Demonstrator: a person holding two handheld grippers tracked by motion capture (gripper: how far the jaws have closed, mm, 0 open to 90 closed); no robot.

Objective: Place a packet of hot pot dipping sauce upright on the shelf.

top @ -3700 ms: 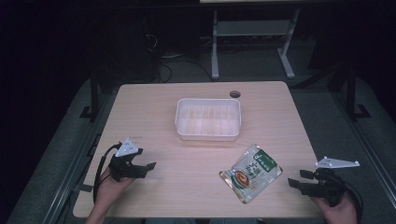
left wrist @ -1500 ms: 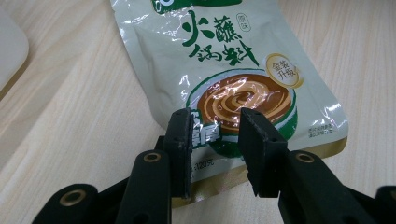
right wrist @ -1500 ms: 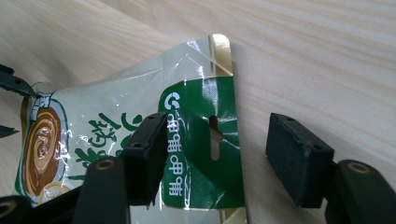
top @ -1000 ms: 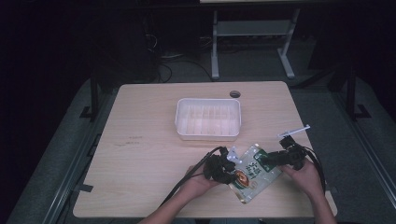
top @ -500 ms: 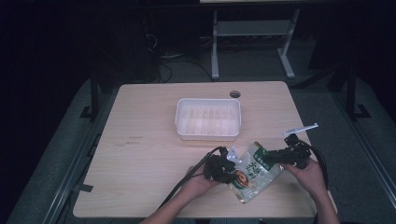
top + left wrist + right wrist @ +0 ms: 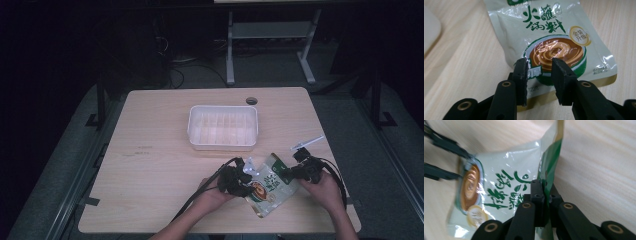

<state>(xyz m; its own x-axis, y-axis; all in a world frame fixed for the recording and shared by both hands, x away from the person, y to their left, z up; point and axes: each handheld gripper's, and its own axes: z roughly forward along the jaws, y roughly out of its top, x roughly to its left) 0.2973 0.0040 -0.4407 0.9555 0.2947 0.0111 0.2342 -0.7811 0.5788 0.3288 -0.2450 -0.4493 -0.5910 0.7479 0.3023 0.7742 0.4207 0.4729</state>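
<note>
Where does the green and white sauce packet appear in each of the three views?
High view: sauce packet lies near the table's front edge, between both grippers.
Left gripper view: sauce packet upper centre, beyond the open jaws.
Right gripper view: sauce packet centre-left, edge pinched.
Shared landmark: its brown swirl bowl picture.

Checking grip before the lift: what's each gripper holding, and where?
Right gripper is shut on the sauce pouch, pinching its edge. Left gripper is open over the pouch, holding nothing.

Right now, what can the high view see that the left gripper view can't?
The high view alone shows the white plastic tray, the right gripper clamped on the sauce packet's edge, and both hands. The left gripper view alone shows its open jaws over the packet's printed bowl of brown sauce. Both share the packet and the wooden table.
</note>
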